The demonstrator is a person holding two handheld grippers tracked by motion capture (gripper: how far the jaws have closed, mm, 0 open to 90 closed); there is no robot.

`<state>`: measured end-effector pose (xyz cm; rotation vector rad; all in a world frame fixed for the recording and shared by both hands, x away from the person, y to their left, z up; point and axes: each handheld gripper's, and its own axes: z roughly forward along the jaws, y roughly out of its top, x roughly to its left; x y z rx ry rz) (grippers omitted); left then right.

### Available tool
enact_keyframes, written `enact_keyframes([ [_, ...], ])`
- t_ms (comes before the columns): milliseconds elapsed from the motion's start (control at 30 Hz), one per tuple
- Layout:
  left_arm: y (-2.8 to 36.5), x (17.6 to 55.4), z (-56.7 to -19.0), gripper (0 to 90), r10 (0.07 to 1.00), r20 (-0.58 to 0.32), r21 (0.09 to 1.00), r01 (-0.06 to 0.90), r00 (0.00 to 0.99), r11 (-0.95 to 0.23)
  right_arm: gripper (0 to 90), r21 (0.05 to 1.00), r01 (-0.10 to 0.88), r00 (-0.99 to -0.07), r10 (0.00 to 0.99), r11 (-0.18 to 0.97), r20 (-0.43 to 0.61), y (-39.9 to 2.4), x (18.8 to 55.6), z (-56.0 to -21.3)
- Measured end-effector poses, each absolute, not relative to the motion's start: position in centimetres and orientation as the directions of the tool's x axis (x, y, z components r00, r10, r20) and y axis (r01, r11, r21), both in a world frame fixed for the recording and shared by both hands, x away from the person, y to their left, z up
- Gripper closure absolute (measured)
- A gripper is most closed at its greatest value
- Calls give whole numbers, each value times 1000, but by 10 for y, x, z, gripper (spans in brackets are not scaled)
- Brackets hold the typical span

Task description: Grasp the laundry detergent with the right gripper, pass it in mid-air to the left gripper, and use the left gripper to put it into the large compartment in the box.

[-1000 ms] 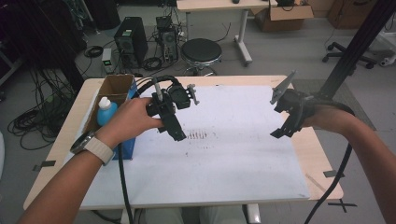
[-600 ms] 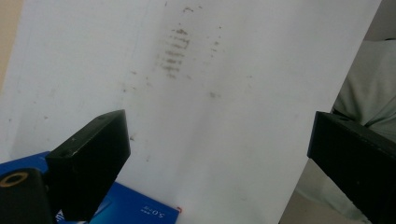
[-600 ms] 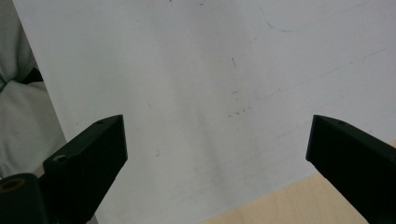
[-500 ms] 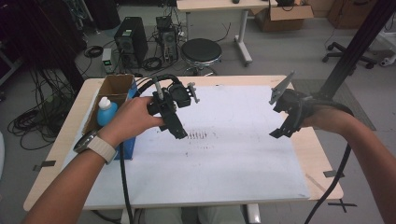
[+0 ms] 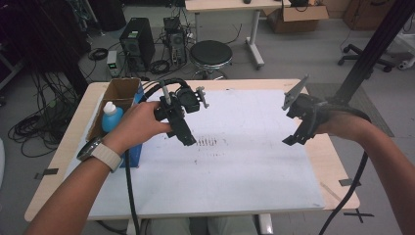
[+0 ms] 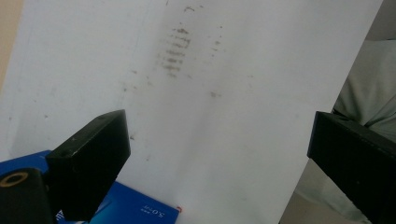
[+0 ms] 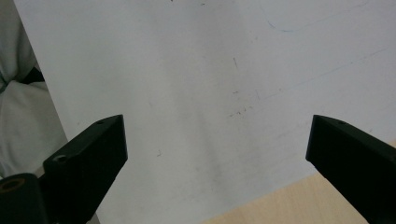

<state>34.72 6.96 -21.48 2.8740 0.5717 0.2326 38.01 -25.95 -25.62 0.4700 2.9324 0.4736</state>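
- Our left gripper [image 5: 188, 139], jaws spread wide and empty, hangs over the white sheet [image 5: 244, 166].
- Just ahead of its tips lie grey smudges [image 5: 208, 142].
- Behind it sit the blue box [image 6: 126, 207] and bottle [image 5: 111, 116].
- Our right gripper [image 5: 293, 137], equally spread, hovers well apart near the sheet's edge.

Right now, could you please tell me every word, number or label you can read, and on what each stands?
"S.O-rt" or similar, upside down in white on the blue box: too blurred to be sure.
Smudged grey marks on the white sheet: not writing.
Bottle label: too small to read.
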Motion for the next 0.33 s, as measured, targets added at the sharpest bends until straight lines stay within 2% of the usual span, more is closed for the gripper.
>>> enact_keyframes([
  [333,72,350,-214,58,404,104,231,373,909,-899,51,330,286,-941,329,900,-80,-260,381,-257],
])
